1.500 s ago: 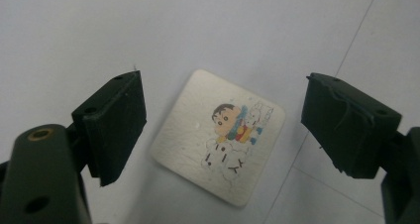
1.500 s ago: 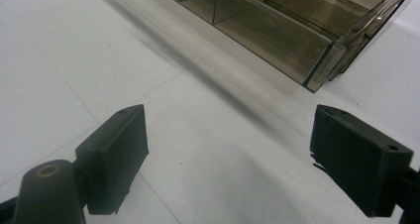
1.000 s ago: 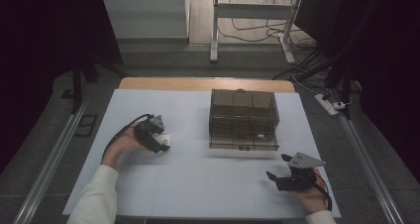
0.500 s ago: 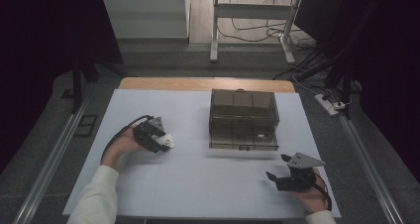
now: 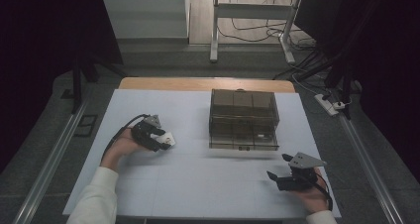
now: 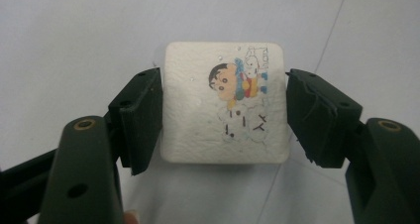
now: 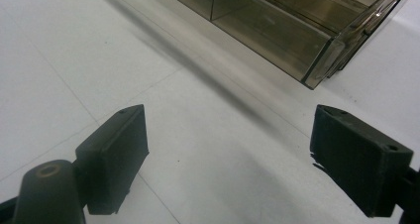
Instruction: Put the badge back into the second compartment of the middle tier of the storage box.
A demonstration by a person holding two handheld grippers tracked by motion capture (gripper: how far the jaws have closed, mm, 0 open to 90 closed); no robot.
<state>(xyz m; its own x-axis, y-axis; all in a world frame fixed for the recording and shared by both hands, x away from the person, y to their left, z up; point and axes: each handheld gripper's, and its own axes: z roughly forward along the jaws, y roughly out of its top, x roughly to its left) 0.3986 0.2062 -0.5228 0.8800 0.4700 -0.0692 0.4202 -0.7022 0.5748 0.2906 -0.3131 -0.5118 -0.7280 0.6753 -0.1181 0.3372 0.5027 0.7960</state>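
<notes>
Left gripper view: left gripper [image 6: 225,110] pinches a white square pad [image 6: 225,110] with a cartoon print, jaws against its two sides, centre frame over the white table [image 6: 74,30]. High view: pad [image 5: 166,140] at left of centre; smoky plastic box [image 5: 242,120] upper centre. Right gripper [image 5: 278,168], lower right, jaws spread wide and empty; box corner [image 7: 317,40] at upper right in its own view.

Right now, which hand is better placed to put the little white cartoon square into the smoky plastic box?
Left. The left gripper already has the white square between its jaws, beside the box. The right gripper is open and empty.
</notes>
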